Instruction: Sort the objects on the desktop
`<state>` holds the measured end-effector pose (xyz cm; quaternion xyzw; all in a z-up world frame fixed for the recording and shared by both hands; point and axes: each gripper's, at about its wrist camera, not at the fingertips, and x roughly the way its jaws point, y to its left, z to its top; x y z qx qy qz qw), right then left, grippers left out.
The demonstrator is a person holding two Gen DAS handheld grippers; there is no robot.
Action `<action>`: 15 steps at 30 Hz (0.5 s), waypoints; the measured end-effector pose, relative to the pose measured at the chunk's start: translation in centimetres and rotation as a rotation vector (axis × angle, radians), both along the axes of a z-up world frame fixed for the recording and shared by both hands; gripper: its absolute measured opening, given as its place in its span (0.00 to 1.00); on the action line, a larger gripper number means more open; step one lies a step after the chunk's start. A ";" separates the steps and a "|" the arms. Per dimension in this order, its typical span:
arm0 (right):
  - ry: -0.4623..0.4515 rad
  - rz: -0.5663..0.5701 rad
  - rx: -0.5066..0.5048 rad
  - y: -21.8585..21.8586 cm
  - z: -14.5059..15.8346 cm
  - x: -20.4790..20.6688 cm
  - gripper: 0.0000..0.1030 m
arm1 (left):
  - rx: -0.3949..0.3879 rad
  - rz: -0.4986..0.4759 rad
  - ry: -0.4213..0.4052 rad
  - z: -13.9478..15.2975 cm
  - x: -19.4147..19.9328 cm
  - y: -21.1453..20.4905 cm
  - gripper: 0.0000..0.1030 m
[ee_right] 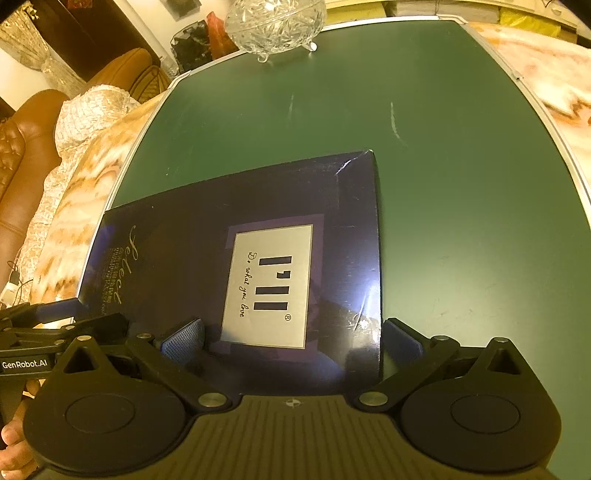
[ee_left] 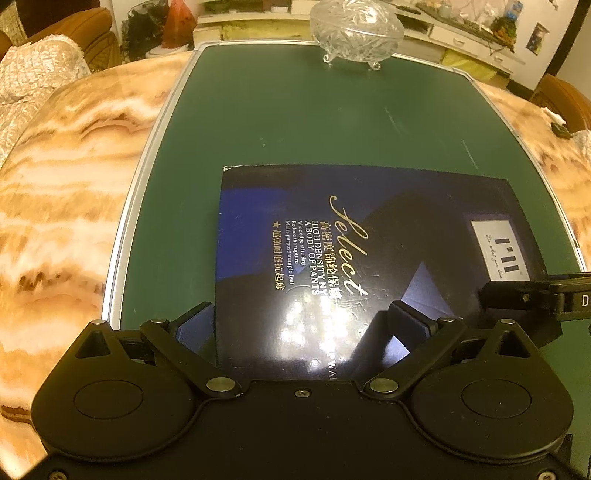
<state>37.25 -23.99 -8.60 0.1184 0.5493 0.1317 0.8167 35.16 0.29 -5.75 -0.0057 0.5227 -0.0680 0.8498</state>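
Both hand-held grippers, left (ee_left: 301, 325) and right (ee_right: 291, 338), gape released over the glossy garment box (ee_left: 354, 266) lying lower-centre on the green surface (ee_left: 295, 118); slick flat cardboard could slip.

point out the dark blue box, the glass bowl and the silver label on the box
dark blue box (ee_left: 295, 266), left wrist view, on its glossy lid by the gold lettering
glass bowl (ee_left: 356, 29), left wrist view, on its cut-glass body
silver label (ee_right: 269, 284), right wrist view, on the label's middle, by the dark bars
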 end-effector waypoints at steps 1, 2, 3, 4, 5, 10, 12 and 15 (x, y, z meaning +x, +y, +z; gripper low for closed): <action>-0.002 0.001 -0.003 0.1 0.0 -0.1 1.00 | 0.000 0.001 0.001 0.0 0.0 0.0 0.97; -0.004 0.002 -0.007 0.1 0.1 -0.1 1.00 | 0.000 0.001 0.002 0.0 0.0 0.0 0.97; -0.005 0.003 -0.010 0.2 0.1 -0.1 1.00 | -0.001 0.002 0.002 0.0 0.0 0.0 0.97; -0.005 0.005 -0.012 0.3 0.1 -0.1 1.00 | -0.002 0.002 0.003 0.0 0.0 0.0 0.97; -0.005 0.005 -0.013 0.3 0.1 -0.1 1.00 | -0.003 0.002 0.003 0.0 0.0 0.0 0.97; -0.010 0.001 -0.024 0.7 0.1 -0.2 1.00 | -0.002 0.004 0.002 0.0 -0.1 0.0 0.97; -0.013 0.002 -0.028 0.9 0.1 -0.2 1.00 | -0.003 0.006 0.002 0.0 -0.1 0.0 0.97; -0.019 0.008 -0.033 1.0 0.0 -0.2 1.00 | 0.001 0.005 0.000 0.0 -0.2 0.0 0.97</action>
